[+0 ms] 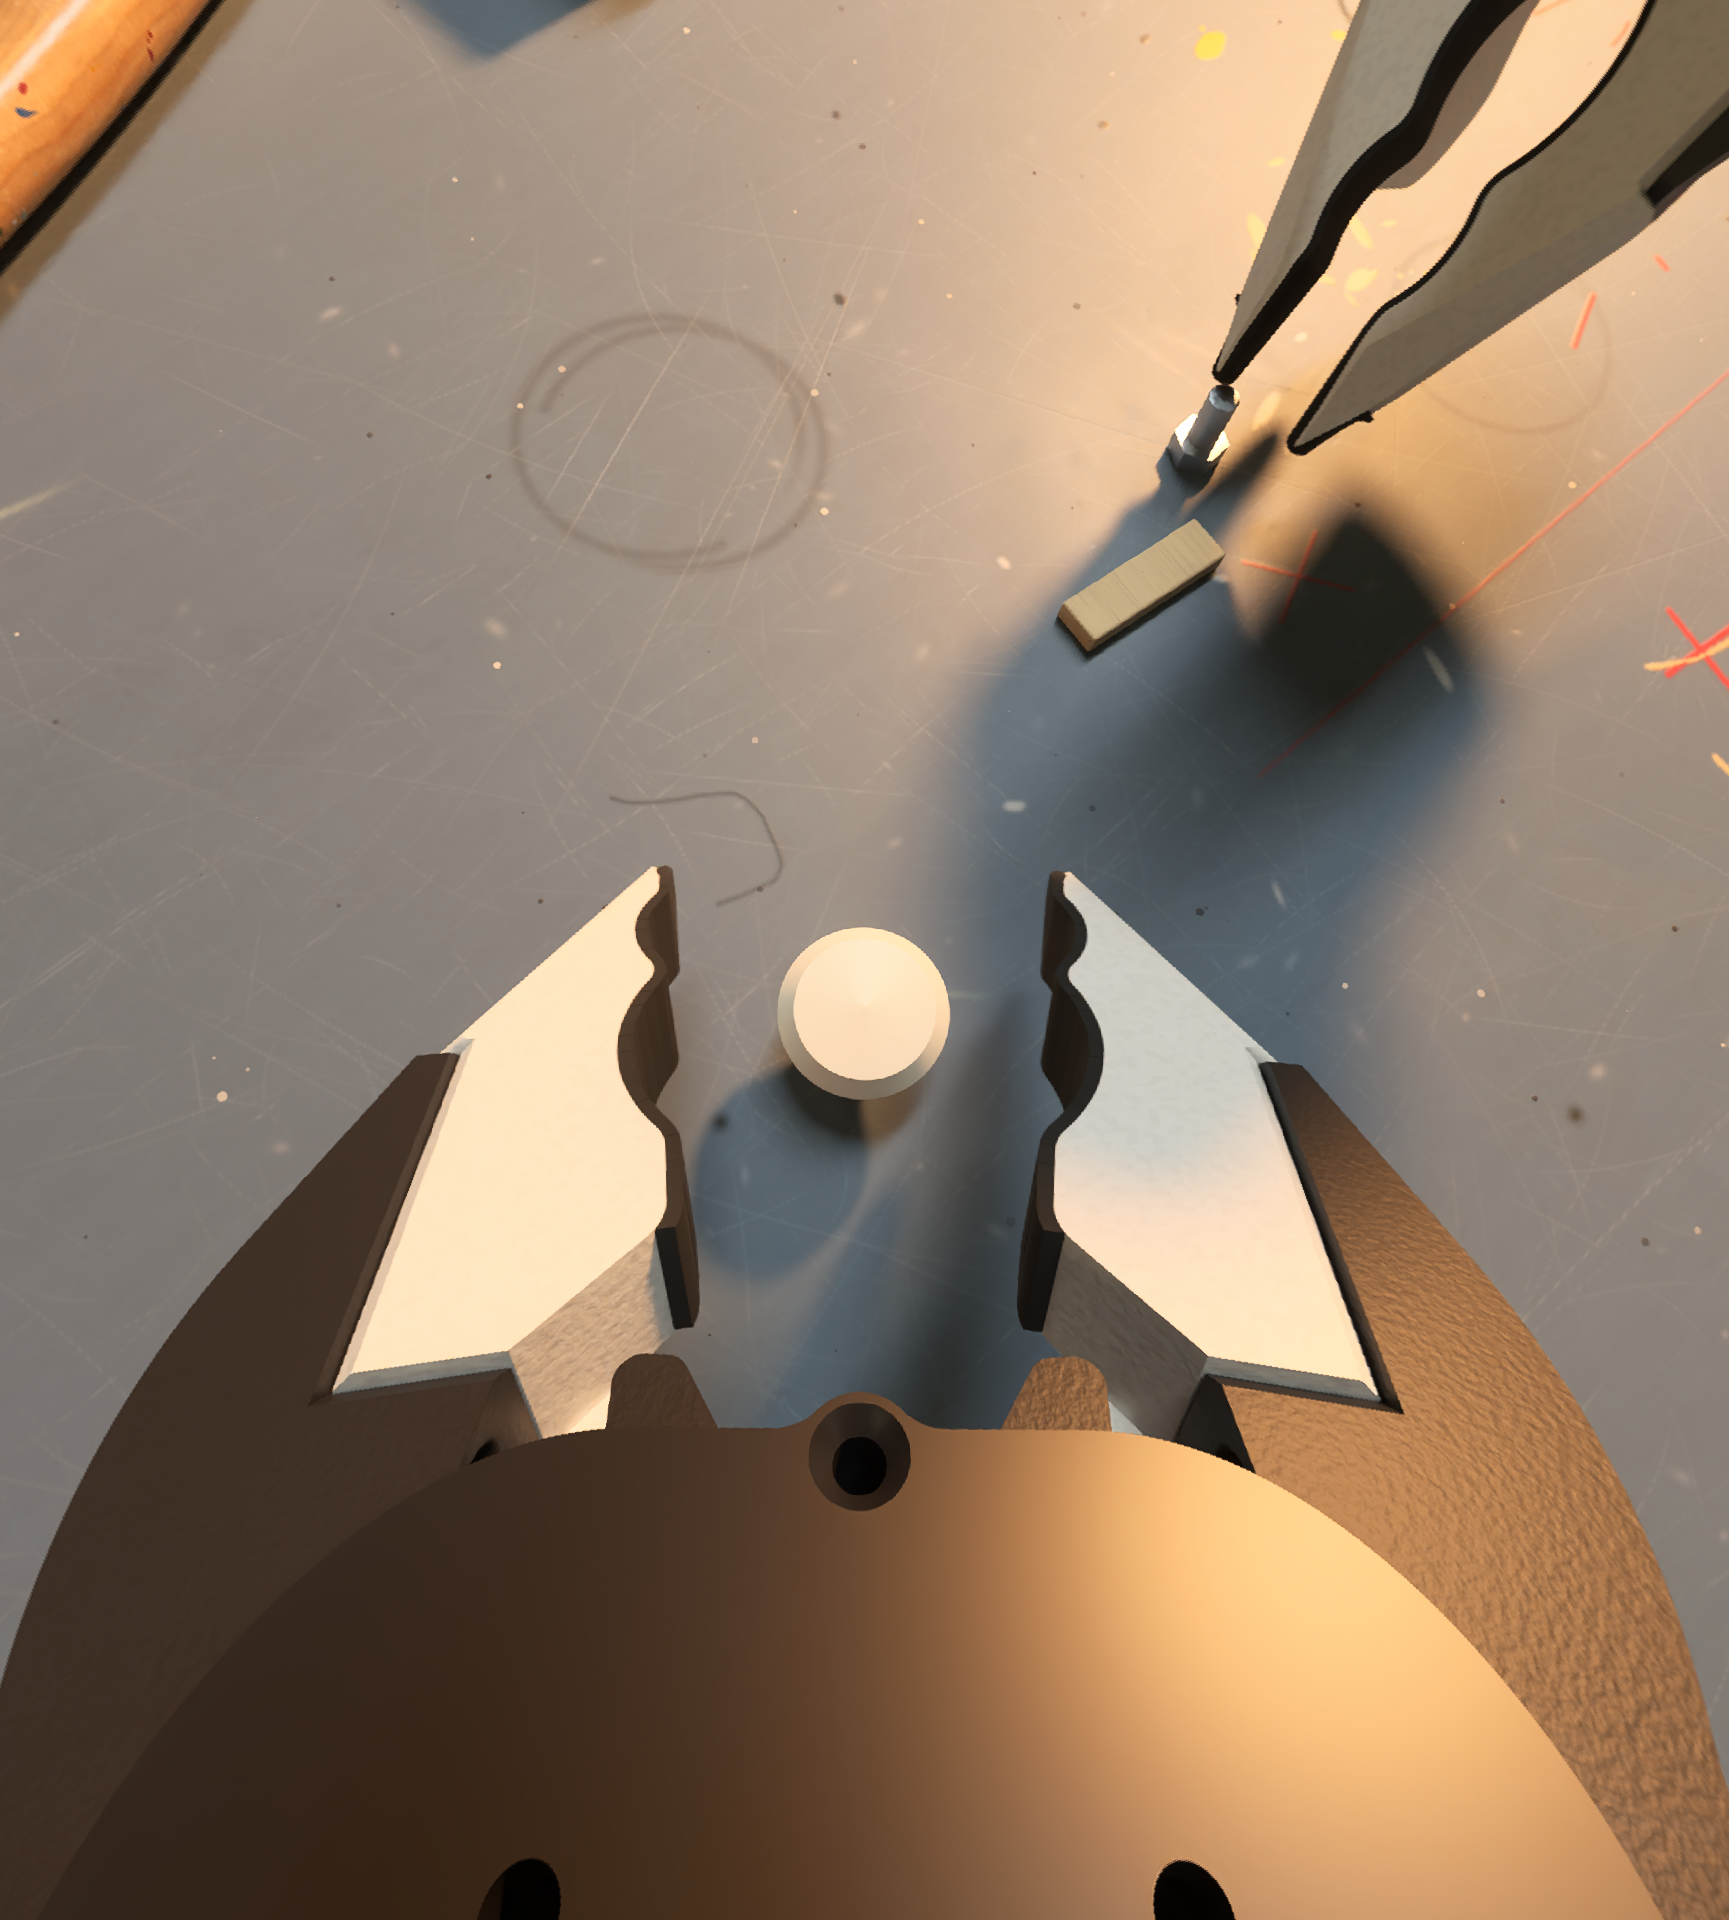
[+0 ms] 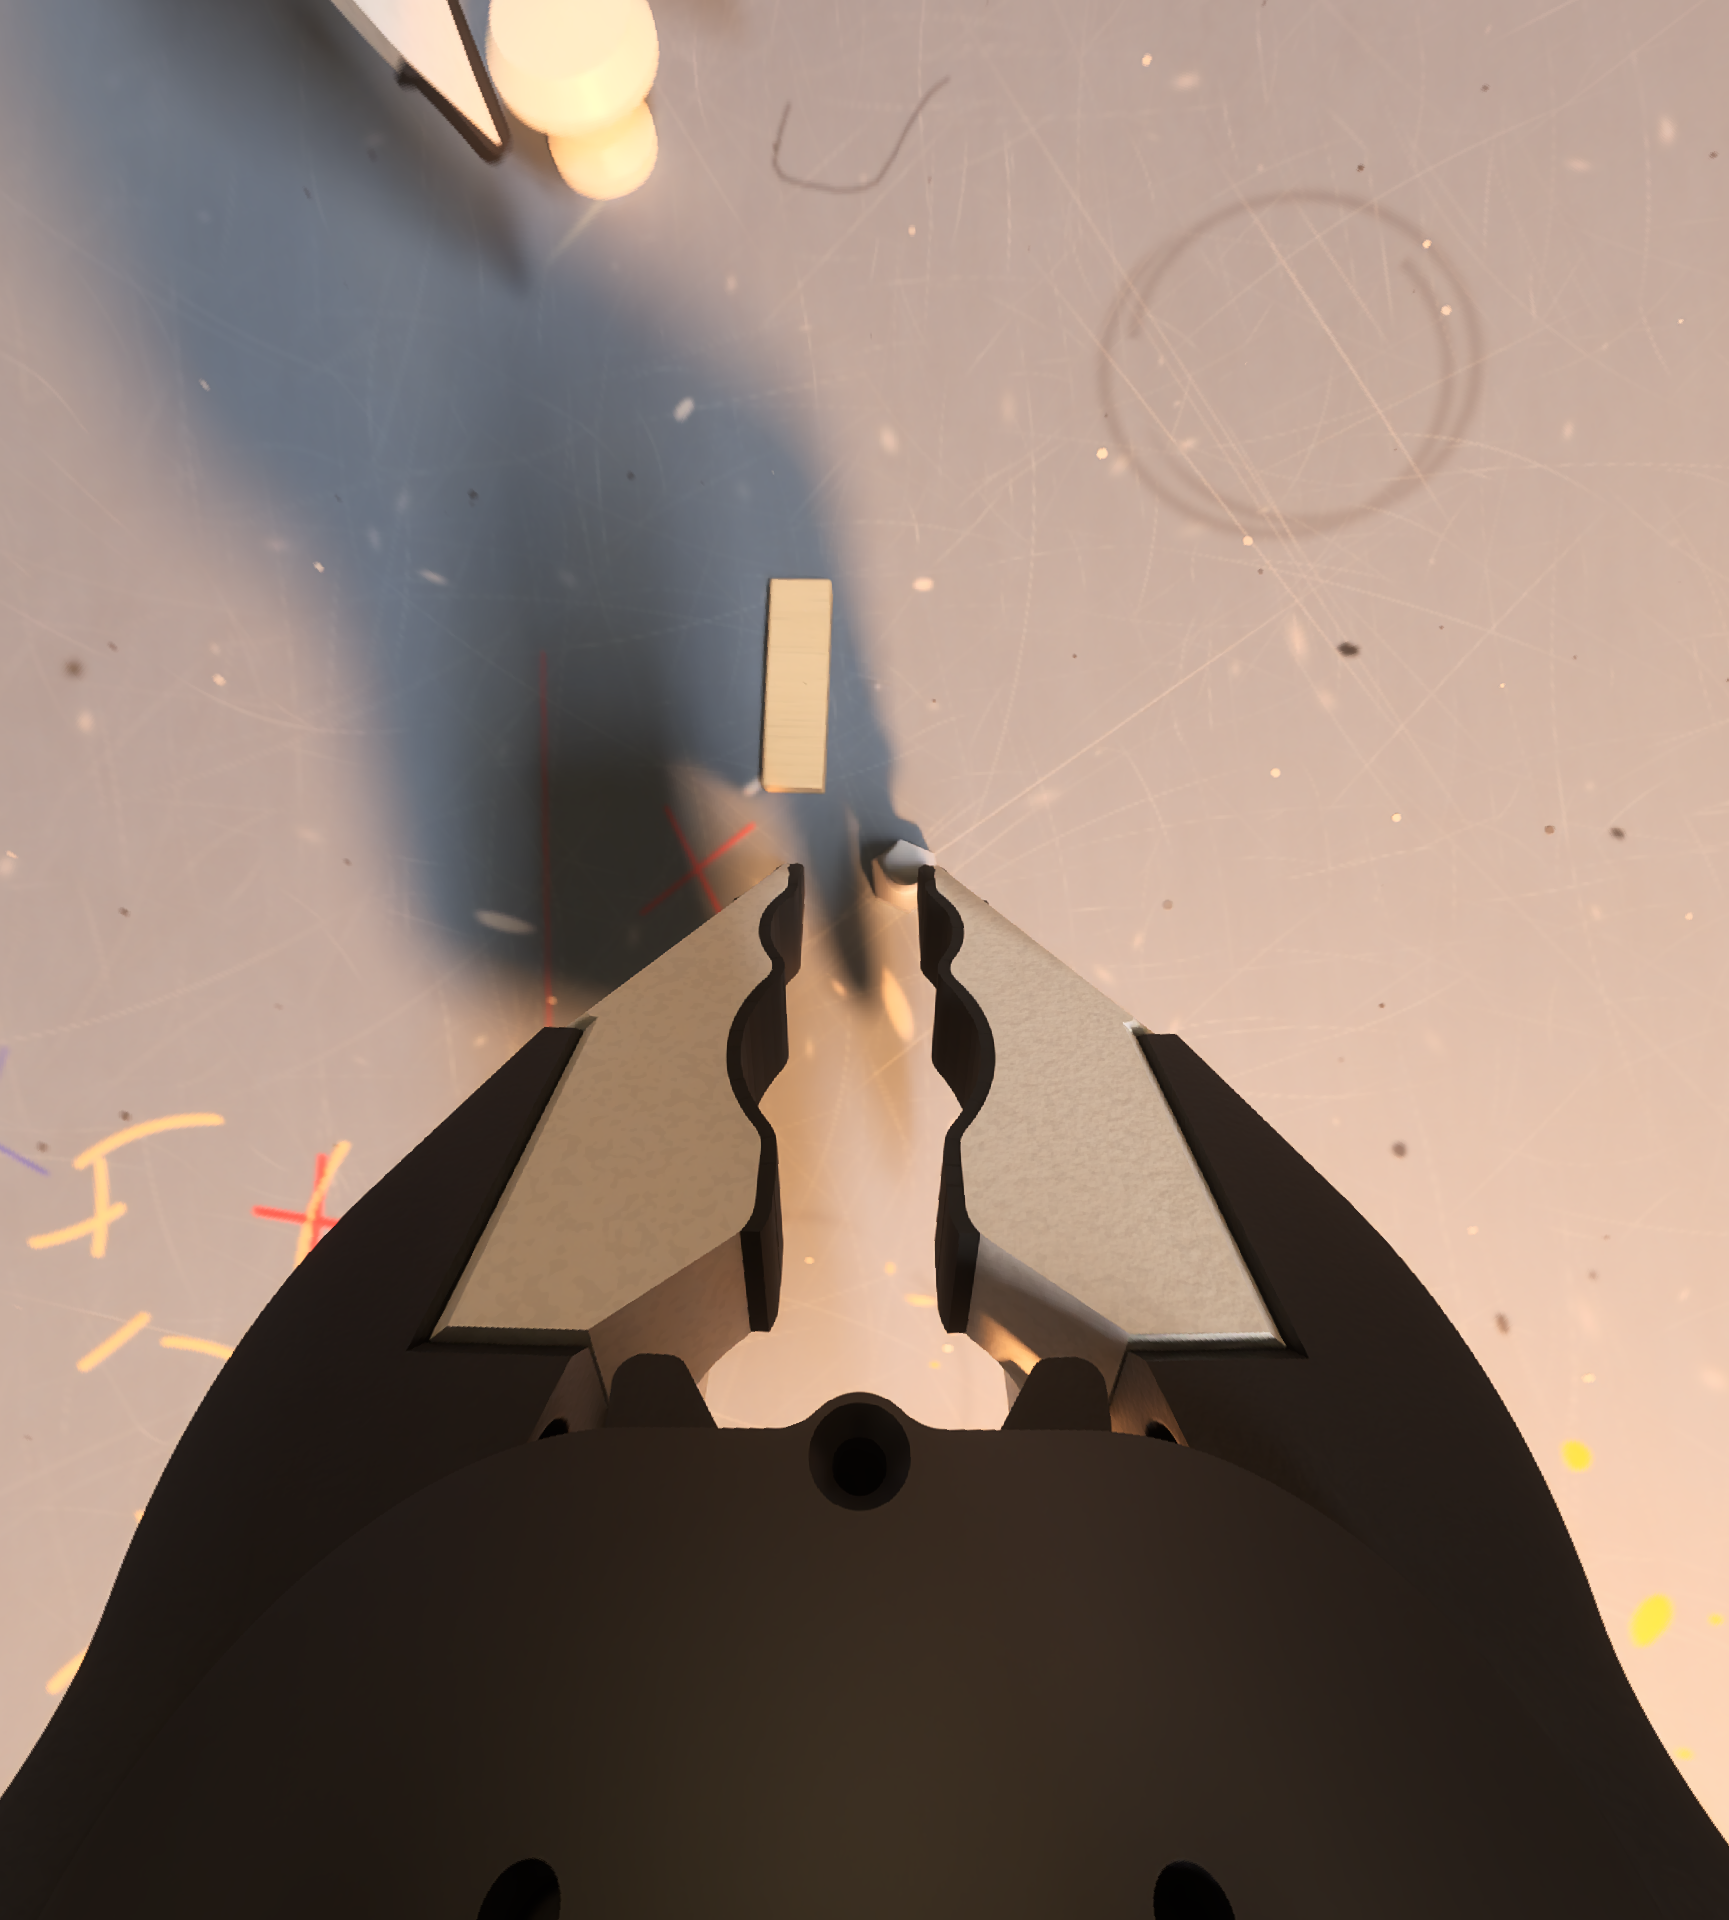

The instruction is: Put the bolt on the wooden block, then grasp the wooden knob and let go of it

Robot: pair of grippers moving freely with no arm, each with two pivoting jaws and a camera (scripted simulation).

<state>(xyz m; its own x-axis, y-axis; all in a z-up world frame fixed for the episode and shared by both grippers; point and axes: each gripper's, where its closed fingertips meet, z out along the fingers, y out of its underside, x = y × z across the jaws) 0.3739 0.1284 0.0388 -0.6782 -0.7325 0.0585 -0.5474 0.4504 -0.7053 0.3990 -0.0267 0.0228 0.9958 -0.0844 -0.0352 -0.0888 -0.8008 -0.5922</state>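
On the scratched grey table, the wooden knob is framed by the spread, untouching fingers of the left gripper, likely readied for grasping. The bolt stands beside the wooden block, not on it. The right gripper is parted narrowly, one fingertip touching the bolt, nothing pinched.

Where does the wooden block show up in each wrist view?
Left wrist view: wooden block lies flat upper right, just below the bolt.
Right wrist view: wooden block sits centre, just beyond the right gripper.
Shared landmark: the drawn ring mark on the table.
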